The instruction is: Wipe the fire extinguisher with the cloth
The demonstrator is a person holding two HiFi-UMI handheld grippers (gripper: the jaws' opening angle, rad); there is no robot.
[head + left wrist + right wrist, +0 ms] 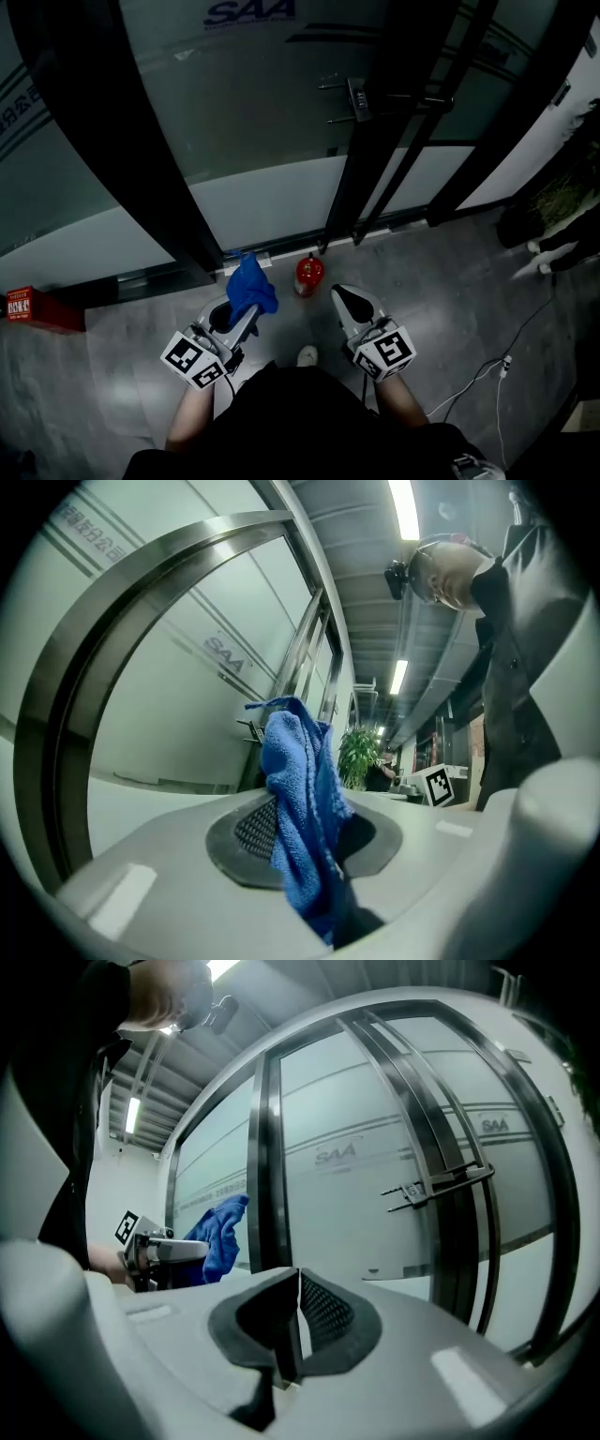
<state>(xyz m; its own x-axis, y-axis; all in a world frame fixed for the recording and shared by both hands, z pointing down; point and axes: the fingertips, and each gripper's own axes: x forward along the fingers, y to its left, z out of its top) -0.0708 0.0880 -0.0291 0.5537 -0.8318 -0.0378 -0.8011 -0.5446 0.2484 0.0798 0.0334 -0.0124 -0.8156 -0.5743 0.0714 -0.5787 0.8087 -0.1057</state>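
Note:
A small red fire extinguisher (308,276) stands on the grey floor at the foot of the glass wall. My left gripper (236,314) is shut on a blue cloth (251,286), which bunches up above its jaws just left of the extinguisher. The same blue cloth (300,808) hangs pinched between the jaws in the left gripper view. To the right of the extinguisher my right gripper (347,305) is shut with nothing in it. In the right gripper view its jaws (292,1321) meet edge to edge, and the blue cloth (214,1237) shows off to the left.
A glass wall with dark metal frames (352,197) and a door handle (361,98) stands straight ahead. A red box (33,309) lies on the floor at the left. A cable (502,361) trails at the right, near a person's feet (544,258). A white shoe (307,355) shows below.

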